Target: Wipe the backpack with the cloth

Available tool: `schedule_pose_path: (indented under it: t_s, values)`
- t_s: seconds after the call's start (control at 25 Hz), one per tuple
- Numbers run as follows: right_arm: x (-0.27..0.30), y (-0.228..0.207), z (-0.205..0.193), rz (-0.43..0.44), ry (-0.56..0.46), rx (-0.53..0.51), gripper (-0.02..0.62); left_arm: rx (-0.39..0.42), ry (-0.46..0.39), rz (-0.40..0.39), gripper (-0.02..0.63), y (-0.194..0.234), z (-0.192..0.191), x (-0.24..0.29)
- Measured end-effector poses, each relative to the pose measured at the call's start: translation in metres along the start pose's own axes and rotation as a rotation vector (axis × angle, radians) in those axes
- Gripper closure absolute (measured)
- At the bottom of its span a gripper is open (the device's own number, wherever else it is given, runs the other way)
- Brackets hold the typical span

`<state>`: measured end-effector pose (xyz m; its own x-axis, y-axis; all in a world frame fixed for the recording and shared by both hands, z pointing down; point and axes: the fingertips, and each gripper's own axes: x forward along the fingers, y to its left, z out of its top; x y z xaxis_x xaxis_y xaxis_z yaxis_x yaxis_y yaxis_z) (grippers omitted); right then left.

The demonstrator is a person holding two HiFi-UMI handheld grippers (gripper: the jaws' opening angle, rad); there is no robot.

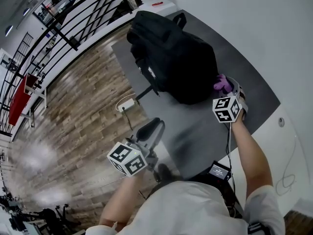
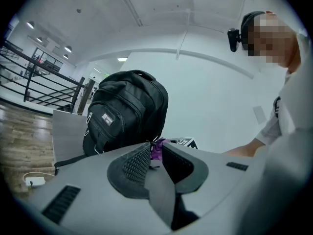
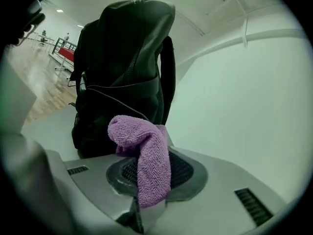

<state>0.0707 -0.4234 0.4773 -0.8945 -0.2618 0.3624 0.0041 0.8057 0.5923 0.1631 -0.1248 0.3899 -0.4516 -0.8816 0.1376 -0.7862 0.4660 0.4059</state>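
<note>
A black backpack (image 1: 171, 53) stands upright on the dark grey table (image 1: 205, 131); it also fills the left gripper view (image 2: 124, 116) and the right gripper view (image 3: 122, 67). My right gripper (image 1: 226, 88) (image 3: 146, 148) sits at the backpack's near right bottom corner, shut on a purple cloth (image 1: 222, 83) (image 3: 152, 173) that bulges out past the jaws. The cloth's tip is close to the backpack's side; I cannot tell if it touches. My left gripper (image 1: 149, 129) (image 2: 155, 148) hangs by the table's left edge, apart from the backpack, jaws slightly open with nothing between them.
A white power adapter (image 1: 126, 104) with its cable lies on the wood floor left of the table. A black railing (image 1: 73, 18) runs along the far left. A white wall (image 1: 274, 28) closes the right side. A red stand (image 1: 19, 99) is far left.
</note>
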Motion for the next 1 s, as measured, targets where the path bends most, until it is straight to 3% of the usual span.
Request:
schedule_pose_path:
  t_s: [0.2,0.44,0.68,1.0]
  values:
    - [-0.01,0.023,-0.01,0.041,0.001,-0.005,0.508,-0.013,0.0,-0.003,0.549,0.007,-0.008,0.005]
    - [-0.023,0.083,-0.021,0.16,0.003,-0.035,0.508,-0.04,0.016,-0.014,0.549,0.007,-0.022,0.01]
    - [-0.035,0.148,-0.002,0.293,-0.043,-0.086,0.508,-0.054,0.037,0.004,0.549,0.004,-0.033,0.004]
    - [-0.032,0.232,0.021,0.476,-0.13,-0.253,0.508,-0.079,0.079,0.068,0.549,0.009,-0.048,-0.005]
